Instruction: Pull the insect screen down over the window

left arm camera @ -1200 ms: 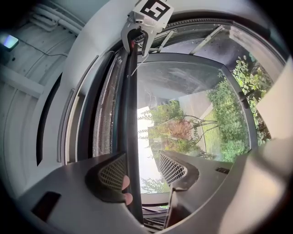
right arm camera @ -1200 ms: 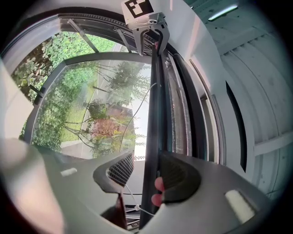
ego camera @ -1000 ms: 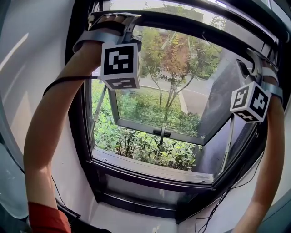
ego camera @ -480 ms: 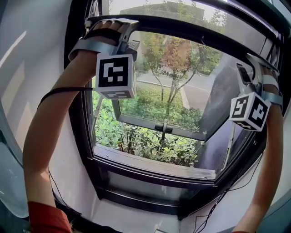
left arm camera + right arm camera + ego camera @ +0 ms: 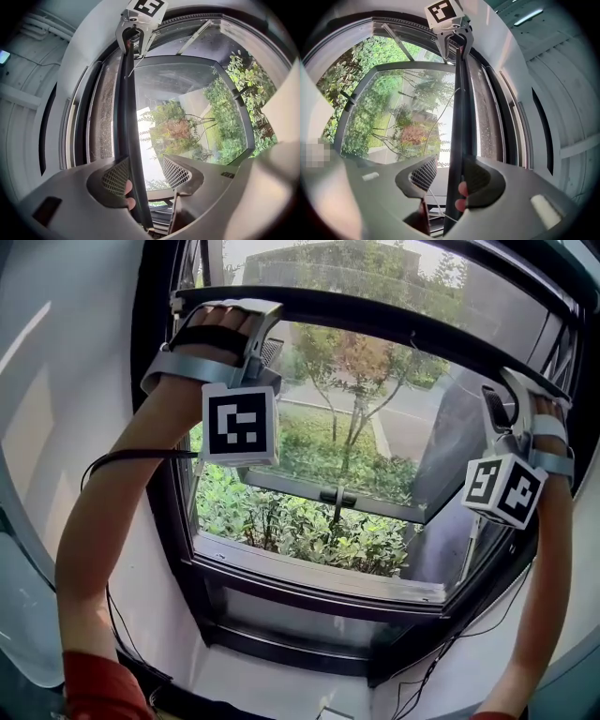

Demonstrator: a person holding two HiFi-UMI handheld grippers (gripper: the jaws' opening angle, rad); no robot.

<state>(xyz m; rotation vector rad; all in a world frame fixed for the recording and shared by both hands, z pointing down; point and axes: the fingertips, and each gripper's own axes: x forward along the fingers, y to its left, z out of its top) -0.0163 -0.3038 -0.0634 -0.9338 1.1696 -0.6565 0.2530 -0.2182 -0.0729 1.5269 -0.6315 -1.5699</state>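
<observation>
Black and slim, the pull bar of the insect screen runs across the upper part of the window frame, from high on the left to somewhat lower on the right. The grey mesh covers only the strip above it. The left gripper meets the bar near its left end. In the left gripper view its jaws stand apart with the bar passing between them, lying against one pad and leaving a clear gap to the other. Two fingertips show beside the bar. The right gripper is at the bar's right end. In its own view the jaws are likewise apart, with the bar against one pad, a gap to the other, and fingertips next to it. Neither pair is clamped shut on the bar. Each gripper's marker cube hangs toward the room. Beyond the bar the glass sash tilts outward, its handle at the middle of its lower rail. Farther out are green shrubs and a small tree. A red sleeve shows on the near left arm, and a thin cable trails down at the near right.
</observation>
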